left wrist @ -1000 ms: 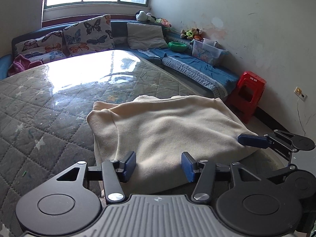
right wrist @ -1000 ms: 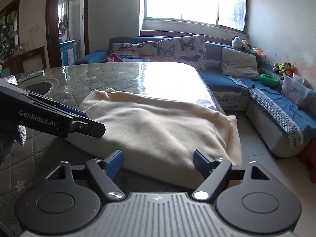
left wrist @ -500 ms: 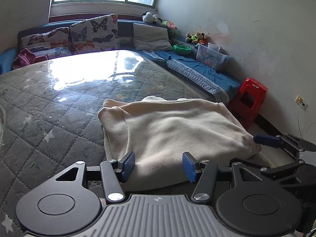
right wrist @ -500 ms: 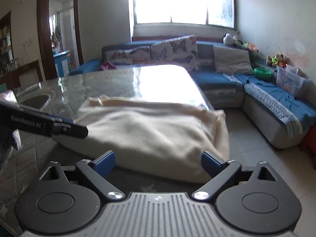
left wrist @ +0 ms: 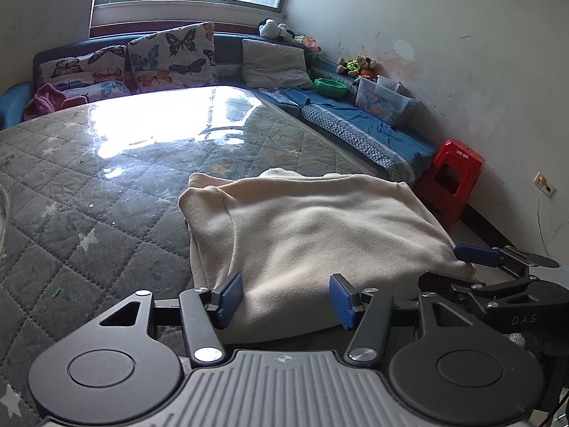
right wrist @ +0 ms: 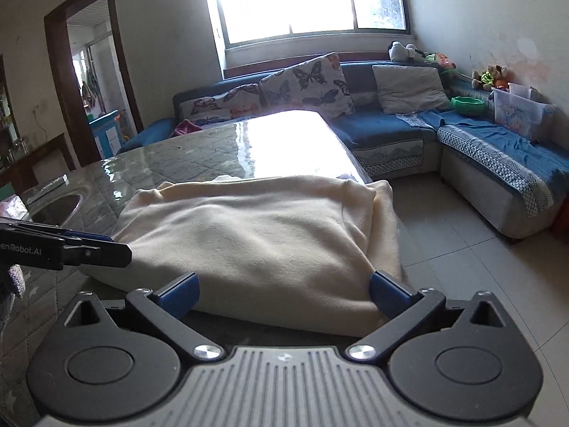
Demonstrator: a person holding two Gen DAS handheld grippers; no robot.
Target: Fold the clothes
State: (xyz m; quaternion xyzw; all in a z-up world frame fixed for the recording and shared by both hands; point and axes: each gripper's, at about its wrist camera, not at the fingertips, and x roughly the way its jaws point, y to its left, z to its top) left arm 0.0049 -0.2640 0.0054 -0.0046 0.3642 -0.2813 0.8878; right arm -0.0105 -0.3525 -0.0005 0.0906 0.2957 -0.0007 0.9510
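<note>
On my left gripper (right wrist: 106, 247) I can read "enRobot.AI" in white on the black arm as my right camera sees it; from my left camera, "DAS" is moulded into the black body of my right gripper (left wrist: 476, 254). No other writing is legible.

One garment (left wrist: 320, 235), a cream, soft, fleecy piece folded into a thick rough rectangle, lies at the near corner of the table (left wrist: 106, 185), its right side hanging slightly over the edge. The table wears a grey quilted cover with pale stars under a glossy clear sheet that mirrors the window.

My left gripper (left wrist: 286, 297) stands part open, its two ribbed blue pads apart above the garment's near edge, gripping nothing. My right gripper (right wrist: 284, 290) is opening wide, the pads either side of the garment's near right corner without pressing it; from my left camera one of its blue fingers (left wrist: 476, 254) lies just beside that corner.

Behind: one blue corner sofa (right wrist: 391, 131), two butterfly-print cushions (left wrist: 170, 57), one plain grey cushion (left wrist: 274, 64), one green bowl (left wrist: 330, 87), two clear plastic boxes (left wrist: 384, 99), one red plastic stool (left wrist: 451, 178), a few soft toys (left wrist: 355, 64)
</note>
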